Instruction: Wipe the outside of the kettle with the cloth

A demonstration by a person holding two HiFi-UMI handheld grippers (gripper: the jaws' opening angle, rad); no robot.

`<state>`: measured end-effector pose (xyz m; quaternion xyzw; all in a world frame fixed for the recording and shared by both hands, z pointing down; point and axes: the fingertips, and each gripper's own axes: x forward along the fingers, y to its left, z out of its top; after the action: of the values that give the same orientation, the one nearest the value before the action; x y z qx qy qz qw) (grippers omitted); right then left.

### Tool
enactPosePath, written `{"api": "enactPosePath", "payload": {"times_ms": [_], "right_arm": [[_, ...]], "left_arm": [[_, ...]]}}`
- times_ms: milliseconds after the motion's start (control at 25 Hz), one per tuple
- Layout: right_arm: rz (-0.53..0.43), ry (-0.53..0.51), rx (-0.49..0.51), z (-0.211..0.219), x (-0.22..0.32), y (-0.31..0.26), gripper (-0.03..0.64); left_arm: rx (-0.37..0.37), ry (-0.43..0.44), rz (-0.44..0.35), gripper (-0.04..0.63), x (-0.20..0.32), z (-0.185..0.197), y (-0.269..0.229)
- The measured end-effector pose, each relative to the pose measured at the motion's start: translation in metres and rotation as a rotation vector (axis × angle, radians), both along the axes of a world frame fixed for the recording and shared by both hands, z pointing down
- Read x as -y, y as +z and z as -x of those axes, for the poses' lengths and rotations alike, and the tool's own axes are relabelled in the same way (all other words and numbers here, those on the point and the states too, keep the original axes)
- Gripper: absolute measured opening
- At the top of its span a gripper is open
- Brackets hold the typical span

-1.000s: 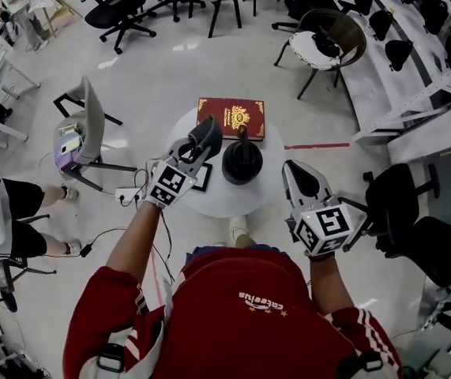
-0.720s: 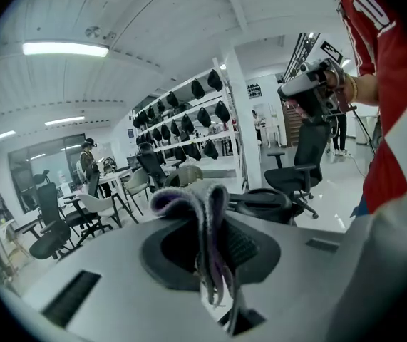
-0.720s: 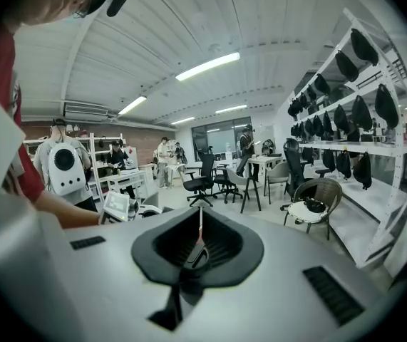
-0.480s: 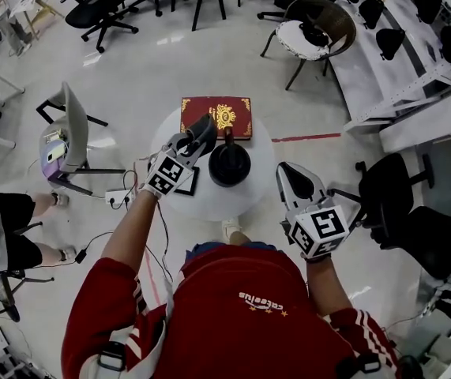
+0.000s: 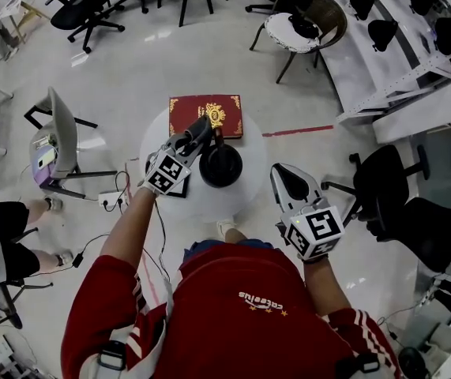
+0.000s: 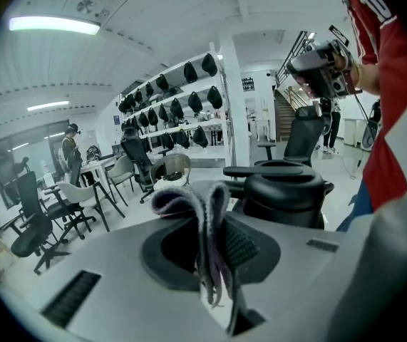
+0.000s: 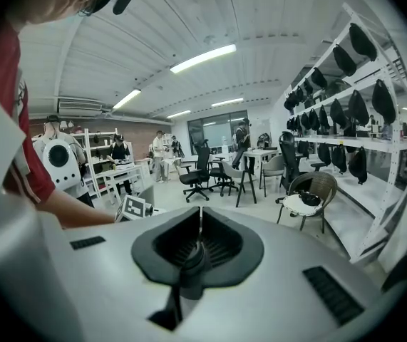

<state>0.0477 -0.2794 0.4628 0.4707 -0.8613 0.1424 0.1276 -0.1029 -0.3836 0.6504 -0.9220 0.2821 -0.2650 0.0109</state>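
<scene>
Status at this frame:

- Left tongs point(image 6: 214, 216) were clamped on the cloth point(image 6: 189, 201). It sat folded between the jaws, with a grey-purple loop sticking up past the tips.
- Kettle point(image 5: 220, 164): black, upright, lid on, near the middle of the round white desk point(image 5: 209, 202). A red book point(image 5: 206, 114) lay on the far side of the desk, just behind the kettle.
- In the head view the left tongs' tip was over the kettle's upper-left side, close by the handle. In the left gripper view the kettle body sat just beyond the cloth and a bit to its right. I couldn't tell whether the cloth was touching the kettle wall.
- Right tongs point(image 5: 291, 181) had the jaws pressed together with nothing between them. They were held off the desk's right edge, apart from the kettle and not steadying it.

Progress, my read:
1. Picking up the cloth was done.
2. Bringing it to the kettle was done or nearly so.
3. The wipe itself looked at most just begun. The black surface showed no streaks or wet marks, so nothing confirmed any side as wiped.

Left to do: contact, then passes around the body, including the side facing the person and the right flank. The lone kettle may slide or turn under a push, so the idle right tongs could brace it.
</scene>
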Motion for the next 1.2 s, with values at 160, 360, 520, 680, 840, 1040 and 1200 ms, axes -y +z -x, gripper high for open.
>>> {"api": "enactPosePath", "payload": {"times_ms": [160, 360, 520, 680, 840, 1040, 1200], "right_arm": [[0.017, 0.004, -0.004, -0.001, 0.002, 0.006, 0.021], [0.027, 0.004, -0.003, -0.001, 0.003, 0.010, 0.022], [0.029, -0.004, 0.002, 0.003, 0.001, 0.009, 0.023], [0.028, -0.009, 0.009, 0.006, -0.005, 0.008, 0.022], [0.031, -0.016, 0.008, 0.008, -0.014, 0.008, 0.021], [0.025, -0.018, 0.014, 0.009, -0.024, 0.005, 0.023], [0.017, -0.022, 0.019, 0.012, -0.035, 0.001, 0.021]], "left_arm": [[0.026, 0.032, 0.025, 0.052, -0.007, -0.003, 0.014], [0.047, 0.086, 0.042, 0.052, -0.016, -0.001, 0.019], [0.046, 0.121, 0.068, 0.052, -0.030, 0.000, 0.022], [0.040, 0.122, 0.060, 0.052, -0.040, 0.001, 0.019], [0.036, 0.098, 0.066, 0.052, -0.051, 0.007, 0.019], [0.007, 0.063, 0.070, 0.052, -0.064, 0.010, 0.011], [-0.004, 0.044, 0.061, 0.052, -0.074, 0.010, 0.006]]}}
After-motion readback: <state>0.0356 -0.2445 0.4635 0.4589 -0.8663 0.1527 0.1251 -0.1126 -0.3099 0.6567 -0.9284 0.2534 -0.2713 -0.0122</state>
